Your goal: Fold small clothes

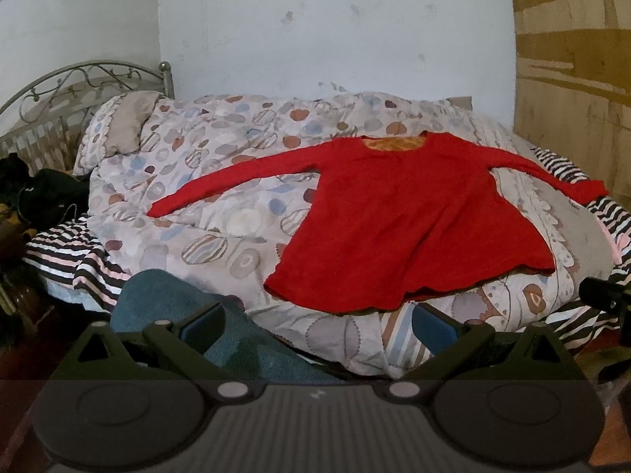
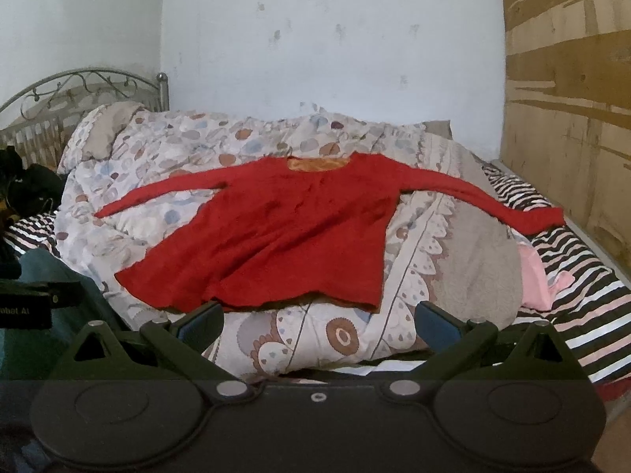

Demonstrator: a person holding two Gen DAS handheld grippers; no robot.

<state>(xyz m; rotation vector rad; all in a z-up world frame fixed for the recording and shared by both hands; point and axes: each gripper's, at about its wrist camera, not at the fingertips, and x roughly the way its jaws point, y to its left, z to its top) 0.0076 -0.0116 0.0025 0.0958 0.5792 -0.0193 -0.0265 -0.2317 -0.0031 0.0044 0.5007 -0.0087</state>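
A red long-sleeved top is seen spread flat, unfolded, on a patterned quilt that covers a bed, with both sleeves stretched out to the sides and the neckline turned toward the white wall at 12 o'clock. In the left wrist view the top is placed toward 2 o'clock; in the right wrist view it is found nearer the centre, slightly toward 10 o'clock. The left gripper is held at 6 o'clock just short of the hem, its jaws spread wide apart with nothing between them. The right gripper is likewise held low at 6 o'clock, jaws parted and empty, near the hem but not touching it. A striped sheet is seen toward 3 o'clock, with a pink cloth lying on it. A metal headboard is seen at 10 o'clock and a wooden panel at 2 o'clock
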